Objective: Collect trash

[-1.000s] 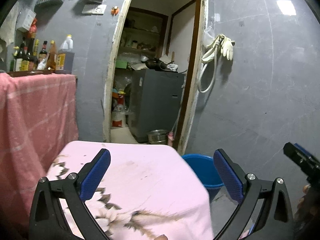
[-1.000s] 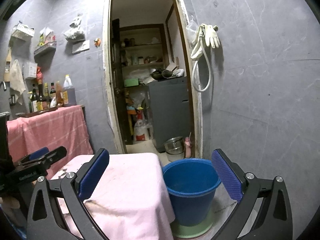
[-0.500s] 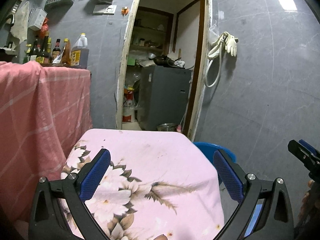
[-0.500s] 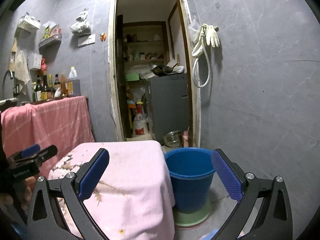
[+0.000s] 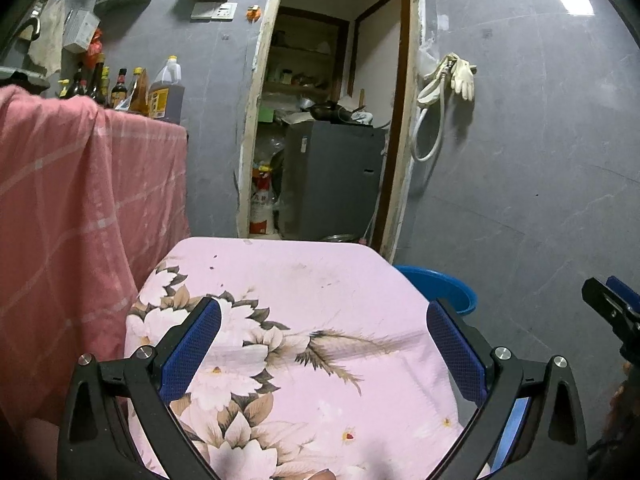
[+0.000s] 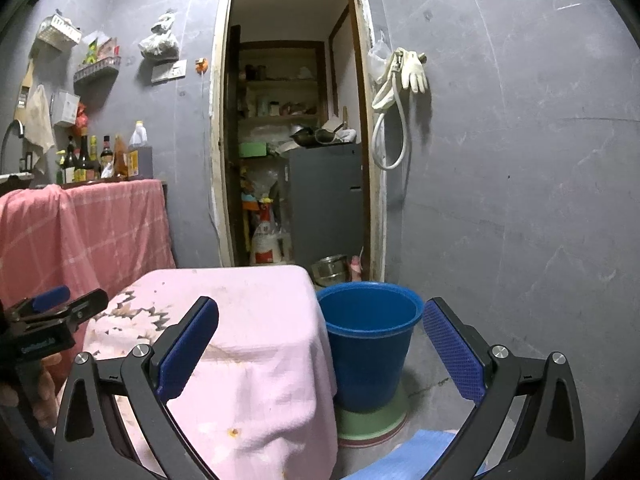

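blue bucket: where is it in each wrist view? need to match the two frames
Left wrist: blue bucket right of centre; only a rim arc shows behind the pink floral cloth's far right corner.
Right wrist: blue bucket below centre, fully visible, standing on a green base right of the cloth.
Shared landmark: white gloves hanging right of the doorway.

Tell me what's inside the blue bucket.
The right wrist view shows only the upper inner wall of the blue bucket, bare blue, nothing visible. Its rim hides the bottom, so trash there cannot be ruled out.
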The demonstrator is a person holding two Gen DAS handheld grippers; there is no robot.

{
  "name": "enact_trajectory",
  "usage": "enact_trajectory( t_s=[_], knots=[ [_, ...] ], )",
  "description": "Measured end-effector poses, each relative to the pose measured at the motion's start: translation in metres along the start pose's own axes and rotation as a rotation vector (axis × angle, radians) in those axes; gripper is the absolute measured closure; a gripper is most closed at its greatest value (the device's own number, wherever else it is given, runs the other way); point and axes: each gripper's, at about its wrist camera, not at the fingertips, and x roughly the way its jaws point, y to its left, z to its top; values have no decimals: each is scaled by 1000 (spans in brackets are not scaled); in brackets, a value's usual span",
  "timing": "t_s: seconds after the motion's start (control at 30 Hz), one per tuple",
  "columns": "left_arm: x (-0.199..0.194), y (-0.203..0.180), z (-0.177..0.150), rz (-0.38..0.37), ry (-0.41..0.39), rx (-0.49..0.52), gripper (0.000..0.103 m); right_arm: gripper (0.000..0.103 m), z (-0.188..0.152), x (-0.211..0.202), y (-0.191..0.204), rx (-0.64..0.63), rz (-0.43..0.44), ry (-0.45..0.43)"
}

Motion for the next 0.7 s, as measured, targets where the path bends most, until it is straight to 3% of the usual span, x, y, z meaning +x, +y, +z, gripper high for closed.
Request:
enact_trajectory(
  t_s=[0.7],
  knots=[
    [5, 14, -22, 58, 27, -5, 2, 0, -25, 13, 3, -5, -22, 59]
  ],
)
